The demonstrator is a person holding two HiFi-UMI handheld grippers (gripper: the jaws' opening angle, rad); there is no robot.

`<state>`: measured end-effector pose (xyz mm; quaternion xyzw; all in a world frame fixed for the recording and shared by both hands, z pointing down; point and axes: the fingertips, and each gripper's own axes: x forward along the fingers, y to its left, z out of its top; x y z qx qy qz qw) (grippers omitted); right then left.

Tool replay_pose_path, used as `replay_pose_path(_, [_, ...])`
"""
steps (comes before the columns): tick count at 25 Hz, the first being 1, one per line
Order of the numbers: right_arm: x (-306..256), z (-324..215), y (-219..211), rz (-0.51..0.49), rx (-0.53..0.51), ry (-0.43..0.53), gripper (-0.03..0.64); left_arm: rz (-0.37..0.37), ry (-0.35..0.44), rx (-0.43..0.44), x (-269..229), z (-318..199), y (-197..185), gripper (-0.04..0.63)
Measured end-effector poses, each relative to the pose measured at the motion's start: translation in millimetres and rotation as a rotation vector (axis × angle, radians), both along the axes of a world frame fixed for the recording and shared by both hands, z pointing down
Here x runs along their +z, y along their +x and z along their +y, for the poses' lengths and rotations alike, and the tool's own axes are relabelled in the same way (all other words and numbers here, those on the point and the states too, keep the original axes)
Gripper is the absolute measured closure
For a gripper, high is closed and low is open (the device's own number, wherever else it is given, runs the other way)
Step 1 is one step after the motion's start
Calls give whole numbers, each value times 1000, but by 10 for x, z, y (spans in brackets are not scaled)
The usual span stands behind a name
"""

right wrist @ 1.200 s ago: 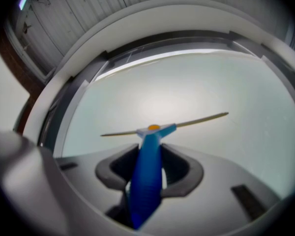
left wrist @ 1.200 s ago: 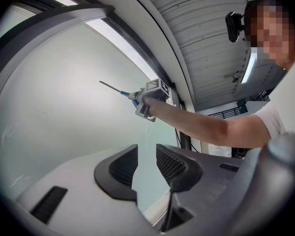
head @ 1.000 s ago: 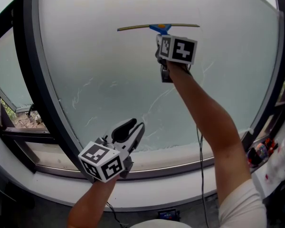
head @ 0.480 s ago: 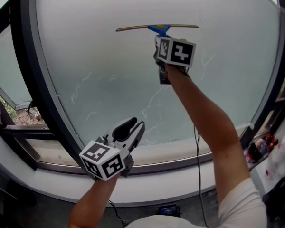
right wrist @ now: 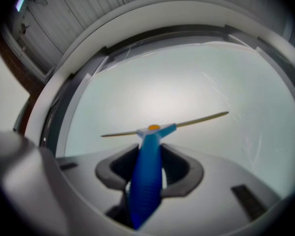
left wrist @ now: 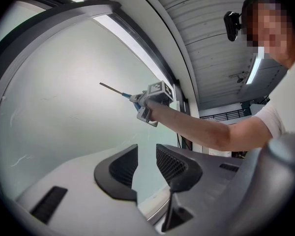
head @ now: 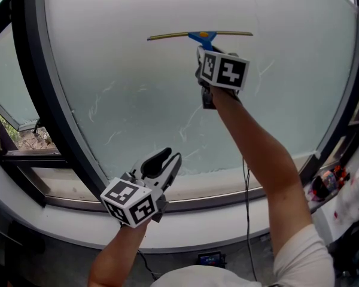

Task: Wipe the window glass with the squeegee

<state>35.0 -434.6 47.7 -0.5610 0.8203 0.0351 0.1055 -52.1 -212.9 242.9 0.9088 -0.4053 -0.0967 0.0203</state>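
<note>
**Squeegee held high against frosted window glass, second gripper idle below**

Seen from the head camera, a large pane of pale, frosted-looking window glass (head: pixel 137 88) fills most of the picture, set in a dark frame (head: pixel 54 112) above a white sill (head: pixel 215 220). Near 12 o'clock the squeegee (head: pixel 202 36) lies against the upper part of the pane. Its long thin blade runs almost level from side to side, and its blue handle points down toward the person.

The right hand-held gripper (right wrist: pixel 150 167) is closed on that blue handle. In its own view the handle stands upright between the two dark jaws, and the blade crosses the pane just beyond them, tilted slightly up to the right. The person's right forearm (head: pixel 257 154) stretches from 5 o'clock up to the gripper. A thin dark cable (head: pixel 249 220) hangs beside the arm.

The left hand-held gripper (head: pixel 167 158) sits low at about 7 o'clock, well apart from the squeegee and in front of the bottom edge of the pane. Its jaws stand apart with nothing between them. In its own view only glass and the edge of the sill show through the gap.

Faint whitish streaks (head: pixel 99 106) mark the glass at 9 o'clock and near the centre, below the blade.
</note>
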Motion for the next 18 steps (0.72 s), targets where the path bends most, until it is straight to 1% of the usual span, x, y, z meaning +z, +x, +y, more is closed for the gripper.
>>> replay_pose_path(7, [225, 7, 20, -5, 5, -13, 469, 15, -33, -5, 158, 0, -29, 457])
replay_pose_path(18, [571, 20, 23, 15, 4, -39, 469, 18, -68, -4, 328, -24, -32, 457])
